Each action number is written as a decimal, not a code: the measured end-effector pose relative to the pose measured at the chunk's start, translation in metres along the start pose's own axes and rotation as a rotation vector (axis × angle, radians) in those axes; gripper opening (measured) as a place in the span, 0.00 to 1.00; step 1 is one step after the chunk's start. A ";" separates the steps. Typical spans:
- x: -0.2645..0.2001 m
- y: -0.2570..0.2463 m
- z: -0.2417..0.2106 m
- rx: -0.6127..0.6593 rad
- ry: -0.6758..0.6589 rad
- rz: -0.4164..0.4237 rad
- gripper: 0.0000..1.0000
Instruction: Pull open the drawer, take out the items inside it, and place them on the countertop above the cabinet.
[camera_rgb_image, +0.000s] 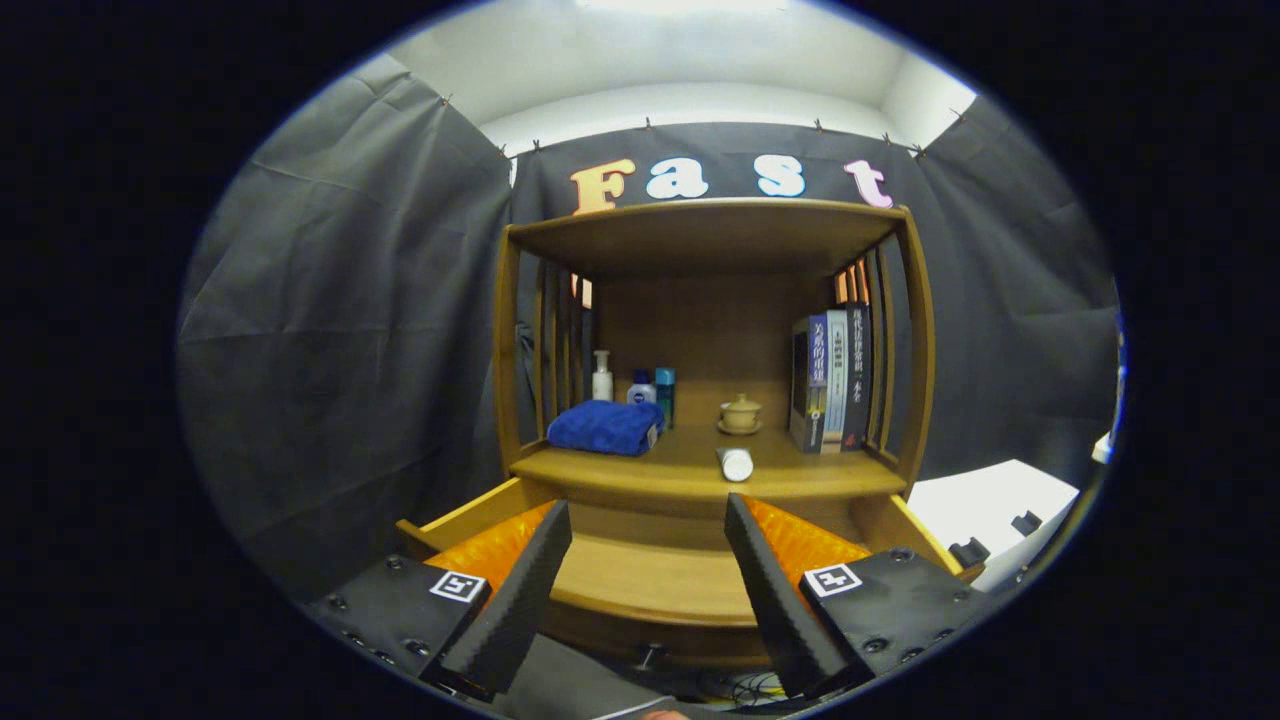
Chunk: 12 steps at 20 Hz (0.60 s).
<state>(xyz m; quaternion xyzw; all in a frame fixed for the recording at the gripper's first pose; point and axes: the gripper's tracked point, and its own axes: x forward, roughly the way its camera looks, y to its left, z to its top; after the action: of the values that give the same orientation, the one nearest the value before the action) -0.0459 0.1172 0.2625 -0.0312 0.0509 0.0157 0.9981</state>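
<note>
Your gripper (648, 560) is wide apart and holds nothing. Its two fingers hang over the drawer (650, 580), which is pulled out from the wooden cabinet (905, 330). The part of the drawer floor you can see between the fingers looks bare, so I think the things have come out already, but the fingers hide its corners, so I cannot be sure.

On the counter (800, 478) above the drawer, a small white tube (736, 464) lies on its side near the front edge. It is close to you, so I think it was put there from the drawer.

Farther back sit a folded blue towel (605, 427), three small bottles (634, 382) behind it, a little lidded cup (740, 412) on a saucer, and a row of books (830, 380) standing against the right side. They are pushed back, which leaves the front free for new things.

Peek into the drawer corners next, I think, to check for anything left
</note>
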 end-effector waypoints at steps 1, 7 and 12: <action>-0.004 0.001 -0.009 -0.003 0.018 0.008 1.00; -0.016 0.001 -0.063 0.030 0.152 -0.002 1.00; -0.012 0.004 -0.091 -0.036 0.204 -0.003 1.00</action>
<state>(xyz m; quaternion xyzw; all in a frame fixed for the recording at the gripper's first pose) -0.0670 0.1154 0.1732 -0.0506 0.1520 0.0116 0.9870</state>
